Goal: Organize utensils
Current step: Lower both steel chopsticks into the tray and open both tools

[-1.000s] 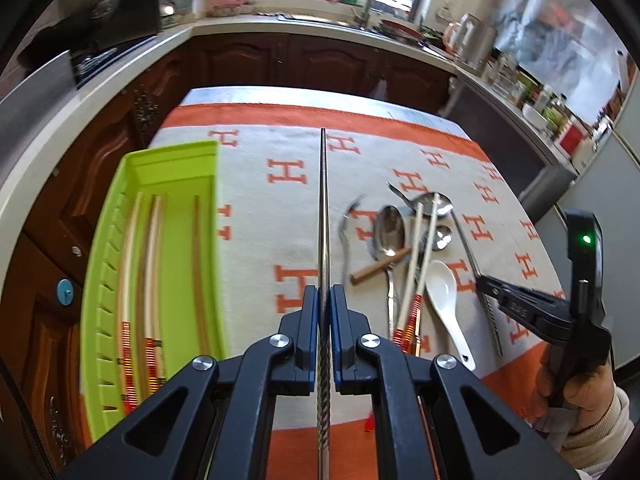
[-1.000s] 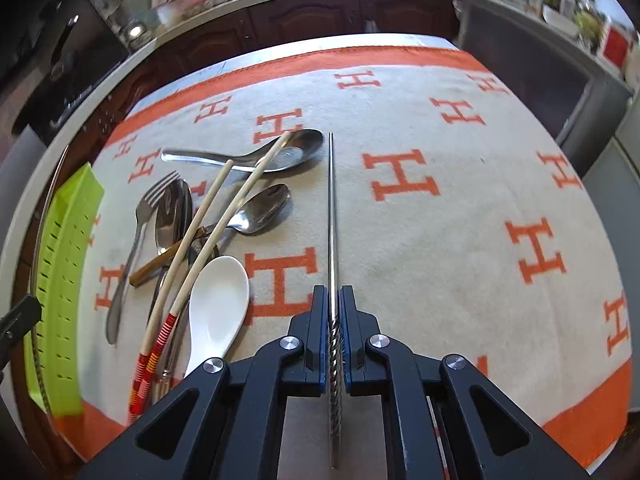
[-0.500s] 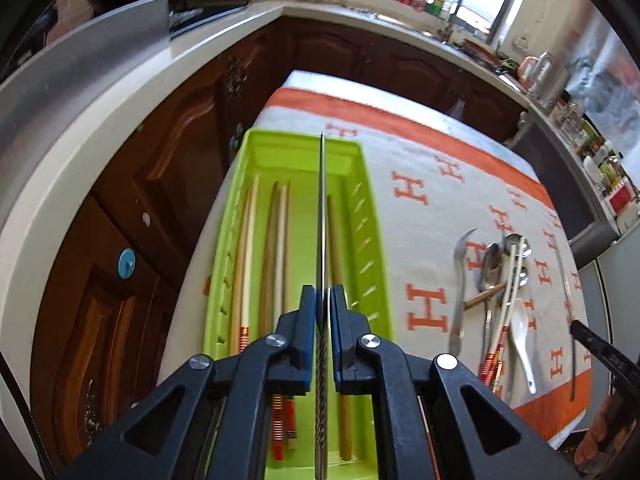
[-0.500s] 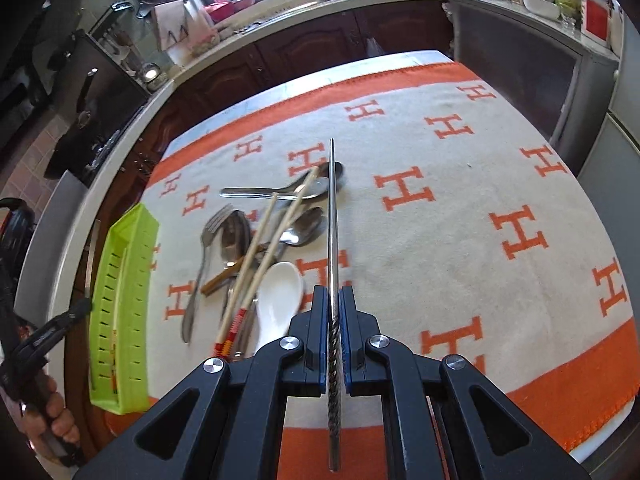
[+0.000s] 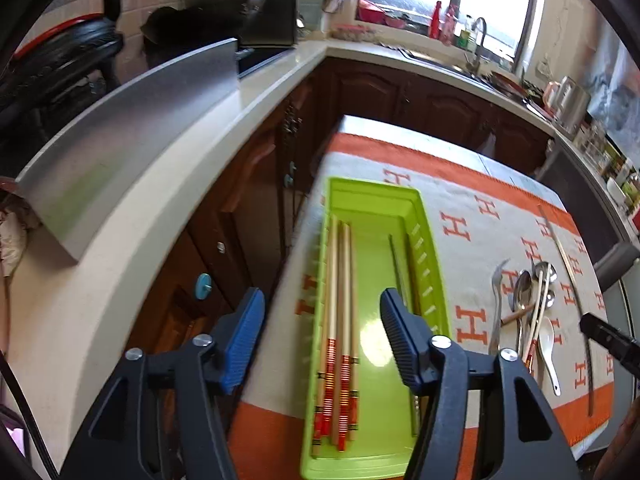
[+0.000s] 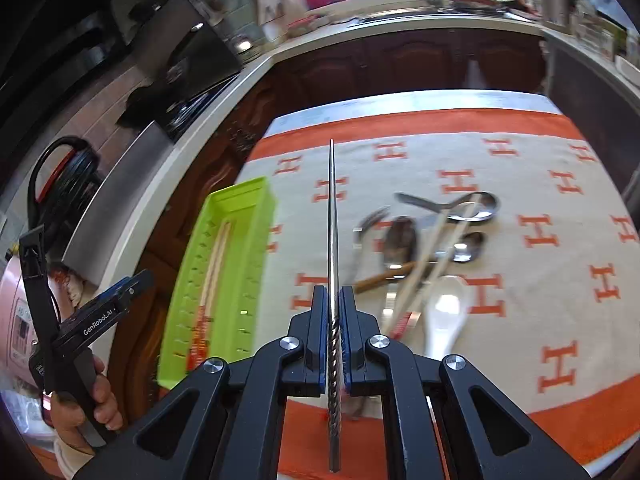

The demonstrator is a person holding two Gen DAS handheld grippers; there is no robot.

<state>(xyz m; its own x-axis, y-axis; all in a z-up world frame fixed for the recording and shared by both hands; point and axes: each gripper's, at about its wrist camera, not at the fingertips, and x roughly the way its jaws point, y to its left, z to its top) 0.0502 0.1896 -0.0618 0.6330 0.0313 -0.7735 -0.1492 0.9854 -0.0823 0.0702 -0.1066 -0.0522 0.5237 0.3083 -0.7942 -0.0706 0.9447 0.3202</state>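
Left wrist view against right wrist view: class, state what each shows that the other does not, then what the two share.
Only the left wrist view shows the left gripper from behind, jaws opening with nothing between the pads, and a metal chopstick lying inside the green tray.

Only the right wrist view shows the right gripper shut on a second metal chopstick, and the hand holding the left gripper.

Both show the tray, the wooden chopsticks in it, the white spoon and the orange-patterned cloth.
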